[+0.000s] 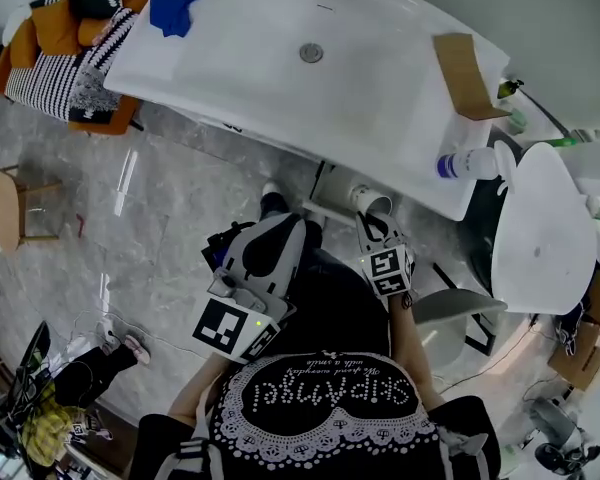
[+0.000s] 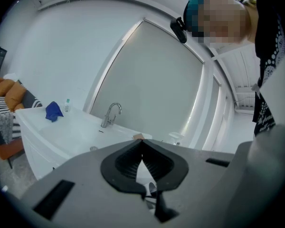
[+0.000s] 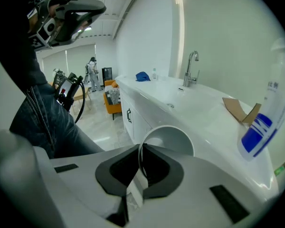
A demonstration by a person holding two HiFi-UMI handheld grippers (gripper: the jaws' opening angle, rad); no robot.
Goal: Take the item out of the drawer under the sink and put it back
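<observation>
**Right claw holds the white cup in the air, just in front of the counter edge**

My right claw is closed on the rim of the cup, with one pad inside and one outside, so only the thin wall is pinched. I think this grip is chosen because the cup body is too wide for the jaws. The cup is plain white, empty and thin-walled, and it is tilted so its round mouth faces the claw. It hangs over the floor just beside the front of the counter, not in the drawer, which I cannot make out. My left claw is closed on nothing and held back, probably to stay out of the way.
</observation>
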